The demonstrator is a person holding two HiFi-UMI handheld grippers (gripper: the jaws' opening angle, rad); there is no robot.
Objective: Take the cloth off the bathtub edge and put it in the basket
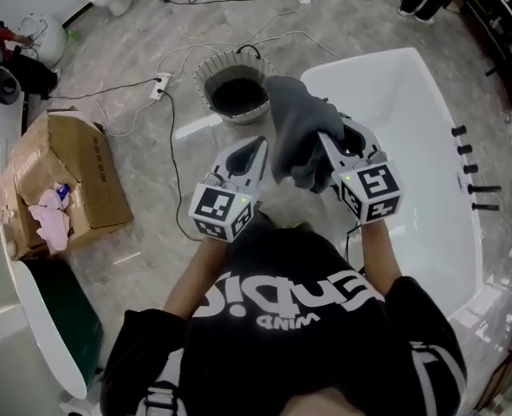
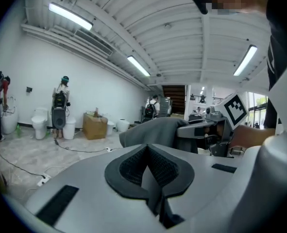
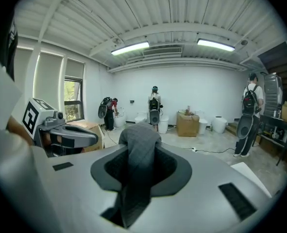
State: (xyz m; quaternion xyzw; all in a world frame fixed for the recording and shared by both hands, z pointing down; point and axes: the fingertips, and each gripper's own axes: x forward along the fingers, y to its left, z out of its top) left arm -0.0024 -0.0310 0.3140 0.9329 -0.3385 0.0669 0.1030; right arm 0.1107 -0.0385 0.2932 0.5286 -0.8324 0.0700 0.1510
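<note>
A grey cloth hangs bunched in the air over the near rim of the white bathtub. My right gripper is shut on it. In the right gripper view the cloth runs up between the pads of the right gripper and drapes over their tips. The round basket, dark inside, stands on the floor just beyond and to the left of the cloth. My left gripper hovers beside the cloth on its left. Its jaws meet with nothing between them, and the cloth shows beyond them.
An open cardboard box holding pink rags sits on the floor at left. Cables and power strips trail across the marble floor near the basket. Black fittings stick out along the tub's right rim. Another white tub lies at lower left.
</note>
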